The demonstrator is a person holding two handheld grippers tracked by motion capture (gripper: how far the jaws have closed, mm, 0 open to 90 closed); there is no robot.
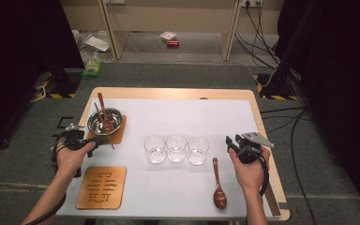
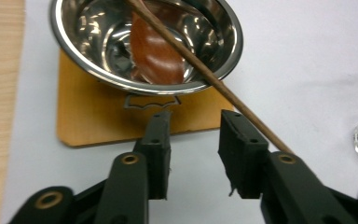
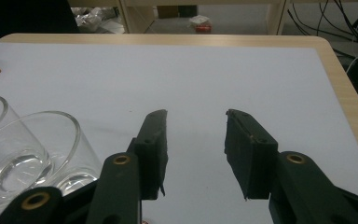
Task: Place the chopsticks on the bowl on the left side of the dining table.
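A steel bowl point(image 1: 105, 121) point(image 2: 144, 42) stands on a wooden coaster point(image 1: 118, 133) point(image 2: 88, 121) at the table's left. In it lie a brown spoon point(image 1: 107, 123) point(image 2: 156, 46) and a thin stick point(image 2: 205, 74) that leans out over the rim. My left gripper point(image 1: 101, 139) point(image 2: 193, 119) sits just before the coaster, open, with nothing between its jaws; the stick runs along the outside of one jaw. My right gripper point(image 1: 229, 140) point(image 3: 196, 116) is held open at the right, over bare white mat beside the glasses.
Three clear glasses point(image 1: 176, 147) point(image 3: 42, 149) stand in a row mid-table. A second brown spoon point(image 1: 219, 190) lies near the front right. A second carved coaster point(image 1: 101, 187) lies front left. The table's wooden rim point(image 1: 168, 93) frames the white mat.
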